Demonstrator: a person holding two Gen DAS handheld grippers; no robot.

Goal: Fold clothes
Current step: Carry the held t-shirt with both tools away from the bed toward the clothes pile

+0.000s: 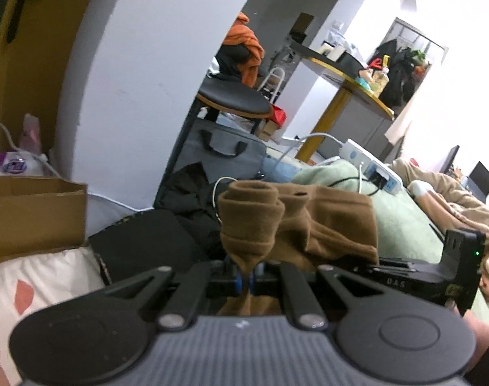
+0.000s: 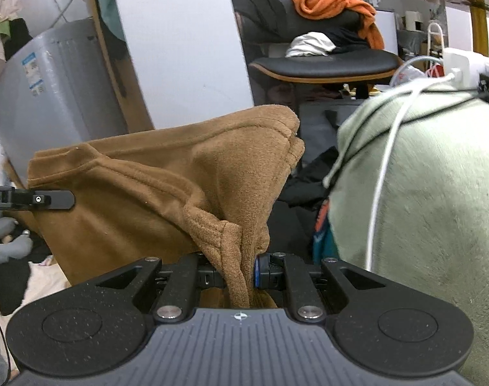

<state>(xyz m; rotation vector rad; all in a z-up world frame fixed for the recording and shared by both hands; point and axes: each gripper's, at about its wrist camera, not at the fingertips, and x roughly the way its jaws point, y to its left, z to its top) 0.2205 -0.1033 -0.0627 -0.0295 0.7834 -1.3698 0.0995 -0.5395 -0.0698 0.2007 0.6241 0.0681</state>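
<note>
A brown fleece garment [image 1: 296, 222] hangs bunched between both grippers, lifted above a pale green blanket [image 1: 402, 222]. My left gripper [image 1: 247, 278] is shut on one pinched edge of it, blue pads tight on the cloth. In the right wrist view the same brown garment [image 2: 167, 186] spreads wide, and my right gripper [image 2: 241, 273] is shut on a thick fold of its ribbed hem. The other gripper's black body [image 1: 444, 273] shows at the right of the left wrist view, and its finger [image 2: 44, 199] pokes in at the left of the right wrist view.
A green blanket [image 2: 437, 199] with a white cable [image 2: 382, 173] and a power strip [image 1: 370, 164] lies to the right. Cardboard box [image 1: 35, 209] and patterned pillow [image 1: 35, 286] lie left. A black chair [image 2: 324, 64] piled with orange cloth [image 2: 334, 3] stands behind, beside a grey appliance [image 2: 51, 90].
</note>
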